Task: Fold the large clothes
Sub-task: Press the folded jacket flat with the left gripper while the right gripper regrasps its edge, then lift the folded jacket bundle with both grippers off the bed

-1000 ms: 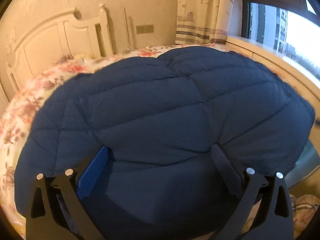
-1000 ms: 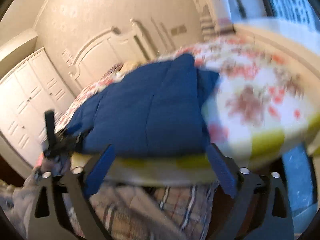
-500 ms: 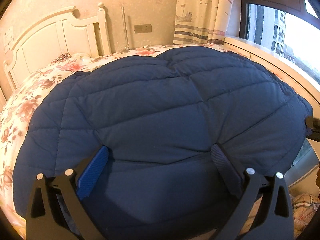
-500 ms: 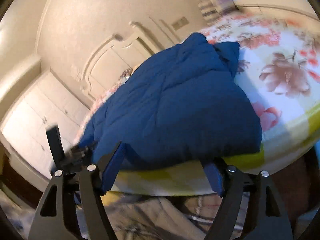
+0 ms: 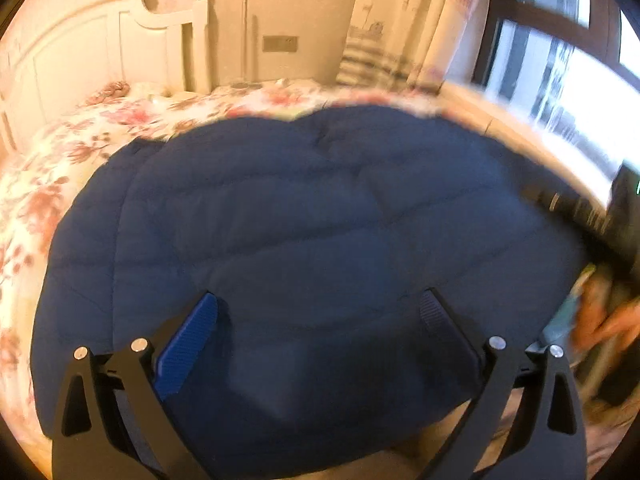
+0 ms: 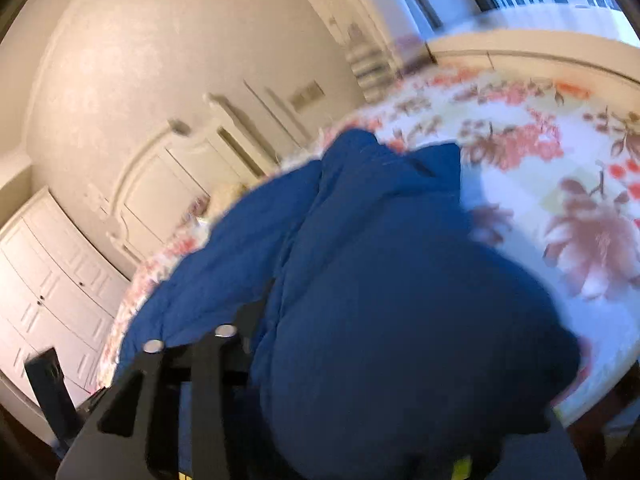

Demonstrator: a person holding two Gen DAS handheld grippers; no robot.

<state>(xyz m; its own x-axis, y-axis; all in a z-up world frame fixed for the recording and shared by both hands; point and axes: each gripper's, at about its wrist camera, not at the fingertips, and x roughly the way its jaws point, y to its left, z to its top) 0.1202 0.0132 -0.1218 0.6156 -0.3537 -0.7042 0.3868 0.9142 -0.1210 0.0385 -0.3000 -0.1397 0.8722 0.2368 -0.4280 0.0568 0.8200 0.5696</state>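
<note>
Your left gripper [image 5: 318, 312] sits spread over the jacket [image 5: 304, 216]; right gripper [image 6: 360, 400] buried, grip unclear. Next, pinch the near hem.

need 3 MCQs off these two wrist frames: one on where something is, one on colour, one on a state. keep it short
1. Where does the quilted jacket lie?
A. on the floral bedspread
B. hung on the curtain
C. inside the wardrobe

2. What colour is the jacket?
A. red
B. dark blue
C. white

3. How do the jaws of the left gripper stand?
A. shut on the jacket
B. wide open, fabric lying between them
C. out of view

Answers:
1 A: both wrist views show it spread over the flowered cover, with the headboard behind.
2 B: it is the same navy in both views.
3 B: the left wrist view shows the two pads far apart, with jacket fabric filling the gap. The right gripper is mostly buried under the jacket, so its state cannot be told.
</note>
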